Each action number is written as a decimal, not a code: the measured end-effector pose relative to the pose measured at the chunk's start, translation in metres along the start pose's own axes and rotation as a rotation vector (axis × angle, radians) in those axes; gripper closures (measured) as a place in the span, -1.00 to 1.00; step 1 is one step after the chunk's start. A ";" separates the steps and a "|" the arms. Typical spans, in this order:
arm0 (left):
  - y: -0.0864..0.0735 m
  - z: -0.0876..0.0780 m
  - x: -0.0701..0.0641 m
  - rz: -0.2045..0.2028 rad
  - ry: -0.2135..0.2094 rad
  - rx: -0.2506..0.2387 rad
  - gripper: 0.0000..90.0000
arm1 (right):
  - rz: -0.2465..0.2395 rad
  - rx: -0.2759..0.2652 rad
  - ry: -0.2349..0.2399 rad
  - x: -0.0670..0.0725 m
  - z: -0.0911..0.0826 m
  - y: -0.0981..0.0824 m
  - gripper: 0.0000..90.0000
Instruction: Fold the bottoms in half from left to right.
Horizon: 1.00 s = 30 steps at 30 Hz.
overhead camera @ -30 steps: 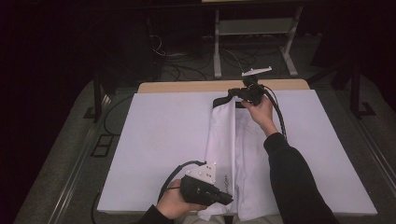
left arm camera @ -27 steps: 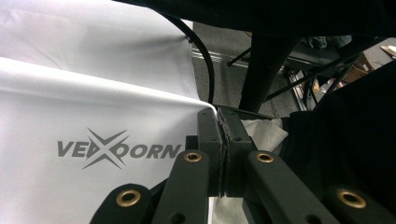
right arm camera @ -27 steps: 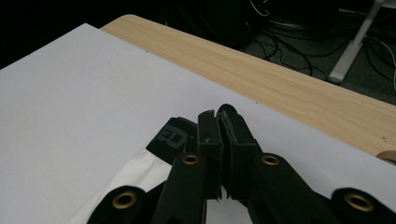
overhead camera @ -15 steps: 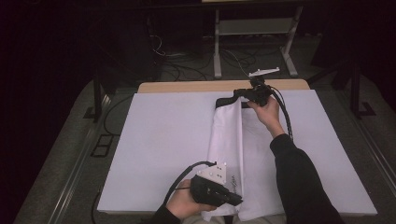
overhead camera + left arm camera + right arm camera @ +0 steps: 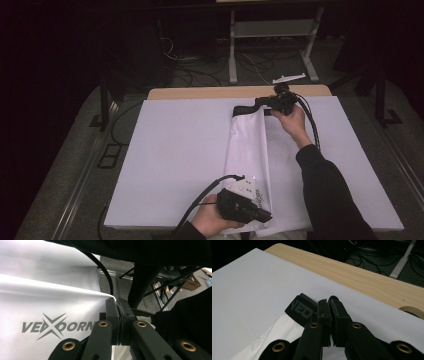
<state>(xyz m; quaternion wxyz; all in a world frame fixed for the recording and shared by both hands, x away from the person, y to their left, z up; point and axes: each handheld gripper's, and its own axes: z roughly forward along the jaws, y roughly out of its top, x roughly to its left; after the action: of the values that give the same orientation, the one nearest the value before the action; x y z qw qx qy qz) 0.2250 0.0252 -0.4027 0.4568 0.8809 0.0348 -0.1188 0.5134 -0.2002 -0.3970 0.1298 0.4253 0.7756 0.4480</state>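
Note:
A white garment [image 5: 248, 150] with a black waistband [image 5: 243, 108] lies folded lengthwise on the white-covered table [image 5: 170, 150]. Grey lettering shows on the white cloth [image 5: 50, 305] in the left gripper view. My left gripper [image 5: 265, 218] is at the near table edge, jaws pressed together on the garment's near hem [image 5: 119, 307]. My right gripper [image 5: 256, 104] is at the far end, shut on the cloth beside the lettered black waistband [image 5: 300, 307]; its jaws [image 5: 328, 305] pinch a thin layer of fabric.
A strip of bare wooden tabletop [image 5: 200, 93] runs along the far edge, with a roll of tape [image 5: 412, 311] on it. Behind the table, cables and a white stand's legs [image 5: 232, 55] sit on the dark floor. The person's dark sleeve [image 5: 325, 190] crosses the right side.
Both grippers have shifted to the right, carrying the held edge of the garment with them. The jaws of both have stayed closed.

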 end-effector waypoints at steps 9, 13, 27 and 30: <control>0.010 0.016 0.002 0.017 -0.014 -0.003 0.94 | -0.016 0.012 -0.010 -0.006 -0.009 -0.001 0.91; 0.014 0.021 0.003 0.027 -0.019 -0.002 0.94 | -0.029 0.011 -0.018 -0.011 -0.013 -0.003 0.91; 0.020 0.041 0.009 0.044 -0.038 0.000 0.94 | -0.054 0.008 -0.049 -0.025 -0.020 -0.014 0.91; 0.022 0.046 0.010 0.042 -0.043 0.003 0.94 | -0.059 0.006 -0.050 -0.028 -0.021 -0.015 0.91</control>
<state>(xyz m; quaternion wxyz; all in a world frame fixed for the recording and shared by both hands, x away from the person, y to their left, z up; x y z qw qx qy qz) 0.2308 -0.0254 -0.4127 0.4583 0.8795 0.0064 -0.1281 0.5095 -0.2380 -0.4023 0.1613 0.4136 0.7858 0.4307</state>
